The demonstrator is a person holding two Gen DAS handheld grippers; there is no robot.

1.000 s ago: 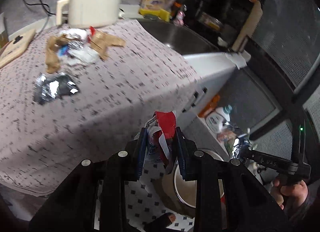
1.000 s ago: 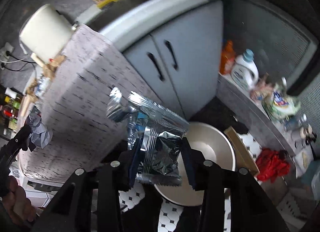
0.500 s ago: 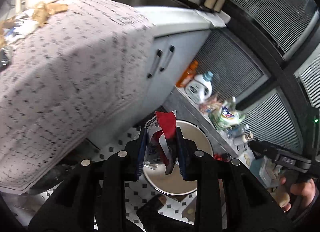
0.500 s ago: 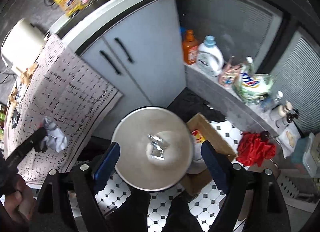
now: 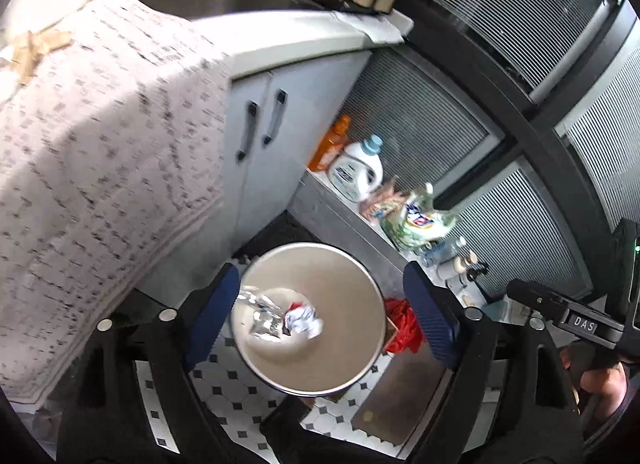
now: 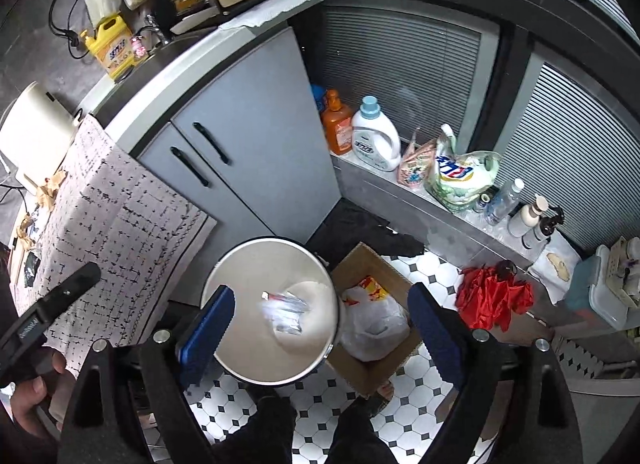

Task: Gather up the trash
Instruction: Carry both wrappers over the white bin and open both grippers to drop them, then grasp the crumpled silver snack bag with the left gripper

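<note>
A round steel bin [image 5: 344, 264] stands on the tiled floor beside the cabinet; it also shows in the right wrist view [image 6: 240, 264]. Inside it lie a silver foil wrapper [image 5: 264, 322] and a red and white wrapper [image 5: 302, 318]; the right wrist view shows them as a pale heap [image 6: 286, 314]. My left gripper [image 5: 320, 320] is open and empty right above the bin. My right gripper [image 6: 324, 324] is open and empty above the bin's right rim. More brown paper trash [image 5: 36, 49] lies on the patterned tablecloth [image 5: 100, 151].
A cardboard box [image 6: 376, 264] with a white plastic bag [image 6: 372, 320] stands right of the bin. Detergent bottles [image 6: 374, 135] and bags line a low ledge. A grey cabinet [image 6: 248, 119], a sink and a red cloth [image 6: 492, 296] are nearby.
My left gripper has opened and let the red and white wrapper fall into the bin. My right gripper, which dropped the foil wrapper earlier, stays open.
</note>
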